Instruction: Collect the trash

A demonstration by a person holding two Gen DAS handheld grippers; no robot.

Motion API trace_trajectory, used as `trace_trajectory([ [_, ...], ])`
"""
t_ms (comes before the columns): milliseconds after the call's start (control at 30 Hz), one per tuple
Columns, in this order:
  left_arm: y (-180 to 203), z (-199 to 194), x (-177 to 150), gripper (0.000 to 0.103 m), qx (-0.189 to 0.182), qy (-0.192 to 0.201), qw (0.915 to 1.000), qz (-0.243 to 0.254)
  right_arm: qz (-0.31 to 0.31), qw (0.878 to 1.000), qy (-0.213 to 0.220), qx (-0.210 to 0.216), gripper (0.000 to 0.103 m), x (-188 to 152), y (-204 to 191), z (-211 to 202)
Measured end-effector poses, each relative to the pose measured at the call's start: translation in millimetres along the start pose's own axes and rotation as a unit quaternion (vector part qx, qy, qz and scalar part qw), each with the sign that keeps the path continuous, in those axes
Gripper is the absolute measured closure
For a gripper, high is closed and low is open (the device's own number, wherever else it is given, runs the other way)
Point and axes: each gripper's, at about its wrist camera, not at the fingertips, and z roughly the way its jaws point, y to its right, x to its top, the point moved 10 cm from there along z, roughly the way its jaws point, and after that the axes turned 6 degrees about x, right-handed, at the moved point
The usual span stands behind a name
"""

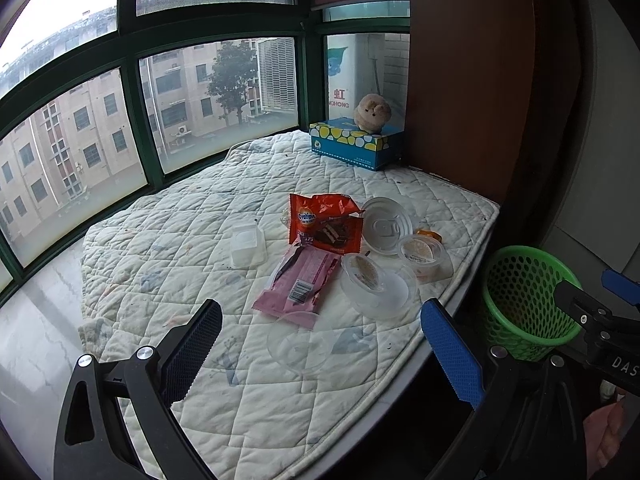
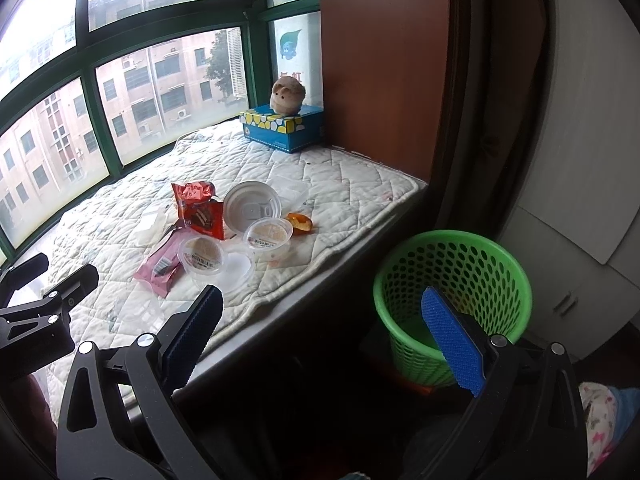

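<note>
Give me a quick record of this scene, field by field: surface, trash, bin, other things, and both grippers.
surface: quilted pad on a window ledge
trash: orange wrapper, pink wrapper, two lidded cups, round white lid, clear lid, clear tub
bin: green basket, beside the ledge, lower down, looks empty
other things: tissue box with plush toy on top
left gripper: open, holding nothing
right gripper: open, holding nothing
</note>
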Motion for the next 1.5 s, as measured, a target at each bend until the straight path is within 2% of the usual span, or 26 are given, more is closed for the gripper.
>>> trace_trajectory([
  [1500, 4.1, 12.8, 4.7, 0.007, -0.001, -0.008, 1.0000, 0.002, 0.000, 1.000, -0.014, 0.002, 0.004, 4.1, -1.5, 15.0],
])
